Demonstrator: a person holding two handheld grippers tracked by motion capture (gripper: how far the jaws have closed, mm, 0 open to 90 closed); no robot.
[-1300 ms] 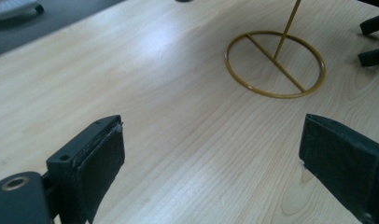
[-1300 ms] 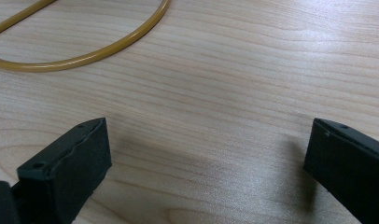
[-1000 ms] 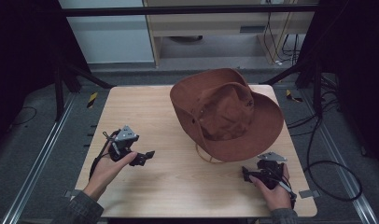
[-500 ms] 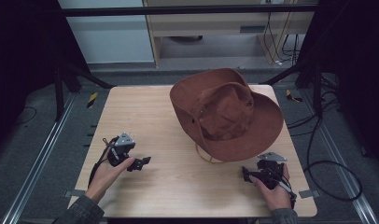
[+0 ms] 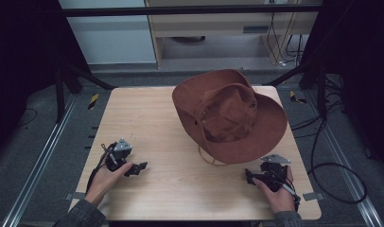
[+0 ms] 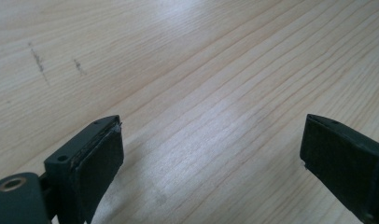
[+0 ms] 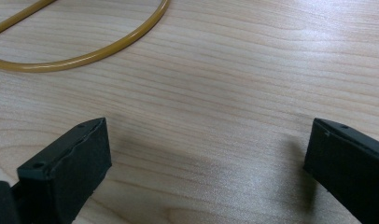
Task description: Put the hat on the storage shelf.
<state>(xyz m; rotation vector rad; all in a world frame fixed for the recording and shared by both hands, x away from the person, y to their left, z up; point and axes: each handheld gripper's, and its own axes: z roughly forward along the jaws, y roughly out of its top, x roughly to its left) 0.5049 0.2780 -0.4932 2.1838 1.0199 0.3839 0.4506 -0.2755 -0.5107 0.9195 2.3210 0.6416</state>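
We see nothing done yet: the hat (image 5: 230, 116) lies untouched at the far right of the counter (image 5: 147, 118), its cord (image 7: 85, 56) trailing near. Our left tool (image 5: 142, 166) and right tool (image 5: 248, 177), both released and empty, rest at the near edge.

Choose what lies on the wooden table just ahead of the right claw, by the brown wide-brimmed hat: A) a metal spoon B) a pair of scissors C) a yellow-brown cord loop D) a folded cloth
C: the right gripper view shows a yellow-brown cord loop on the wooden table beyond the open right claw.
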